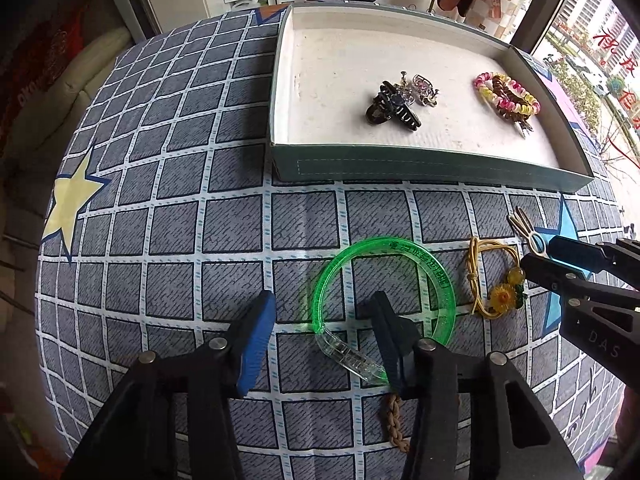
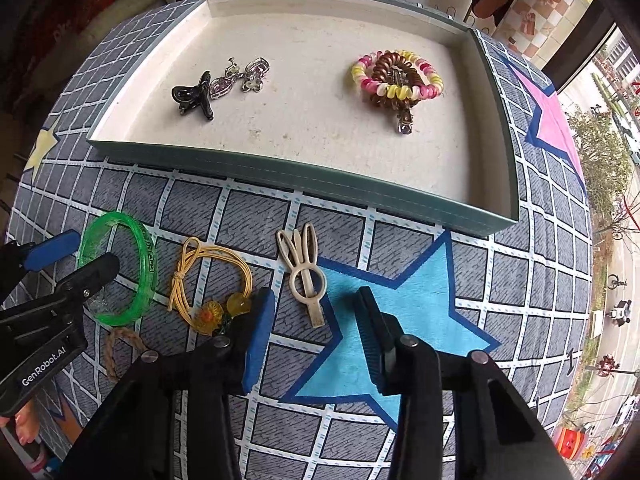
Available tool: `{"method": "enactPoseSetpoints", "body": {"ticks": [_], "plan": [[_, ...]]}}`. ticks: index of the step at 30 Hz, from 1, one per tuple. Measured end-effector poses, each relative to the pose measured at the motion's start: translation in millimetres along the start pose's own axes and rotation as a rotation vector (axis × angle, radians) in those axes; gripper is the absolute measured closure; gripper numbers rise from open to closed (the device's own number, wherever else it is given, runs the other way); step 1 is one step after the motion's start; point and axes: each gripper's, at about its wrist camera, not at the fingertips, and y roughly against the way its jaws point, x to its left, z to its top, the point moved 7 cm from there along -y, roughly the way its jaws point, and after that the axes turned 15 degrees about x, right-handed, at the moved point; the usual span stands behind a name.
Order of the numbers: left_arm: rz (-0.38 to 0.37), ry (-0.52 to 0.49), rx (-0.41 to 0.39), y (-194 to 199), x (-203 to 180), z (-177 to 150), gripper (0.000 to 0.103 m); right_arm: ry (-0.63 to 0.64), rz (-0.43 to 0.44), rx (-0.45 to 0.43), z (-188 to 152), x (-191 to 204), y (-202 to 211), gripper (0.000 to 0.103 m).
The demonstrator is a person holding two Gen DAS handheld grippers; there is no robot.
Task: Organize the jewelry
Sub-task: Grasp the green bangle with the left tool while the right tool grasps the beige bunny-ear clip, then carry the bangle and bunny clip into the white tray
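The left gripper (image 1: 320, 320) is hanging low over the grey checked tablecloth (image 1: 160, 208) with its jaws part-spread, straddling the near rim of the translucent green plastic bangle (image 1: 446, 280); the pads are not pressing on it yet, and the inner jaw is sitting inside the ring. The right gripper (image 2: 316, 324) is poised with its jaws likewise part-spread around the stem of the beige rabbit-eared hair clip (image 2: 306, 272), which is lying on the cloth at the edge of a blue star (image 2: 400, 320), nothing pinched so far. Both pieces are lying in front of the shallow grey-green tray with a white lining (image 1: 420, 164), where a black claw clip (image 1: 394, 108), silver trinkets (image 1: 422, 88) and coiled pink-and-yellow hair ties (image 1: 506, 94) are already resting. To do this step well, each hand is probably best lowering until the pads are flanking its item squarely, then closing slowly: the bangle's smooth rim is likely to skid sideways, and the flat clip needs the tips right down at the cloth. A yellow elastic cord with amber flower beads (image 2: 212, 280) is lying between the two, close enough to snag, so lifts should be going straight up. A braided brown cord (image 1: 394, 420) is lying under the left jaws.
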Motion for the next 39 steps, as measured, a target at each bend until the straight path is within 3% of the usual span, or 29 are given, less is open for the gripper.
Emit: {"method": "enactPoseSetpoints", "body": {"ticks": [2, 3, 5, 10, 33, 39], "plan": [[-0.006, -0.009, -0.004, 1, -5, 1, 0.062, 0.006, -0.001, -0.002, 2, 5, 1, 0.079], [-0.006, -0.015, -0.005, 1, -8, 3, 0.071, 0.007, -0.001, -0.001, 3, 7, 1, 0.083], [-0.003, -0.024, -0.007, 1, -12, 5, 0.081, 0.007, -0.005, -0.001, 4, 10, 2, 0.085], [-0.038, -0.005, -0.006, 5, -14, 7, 0.083, -0.001, 0.007, -0.018, -5, 7, 9, 0.085], [-0.079, -0.007, -0.094, 67, 13, -18, 0.083, -0.109, 0.231, -0.066, -65, -34, 52, 0.085], [-0.084, -0.010, -0.124, 84, 12, -10, 0.083, -0.115, 0.250, -0.084, -63, -40, 63, 0.085]]}}
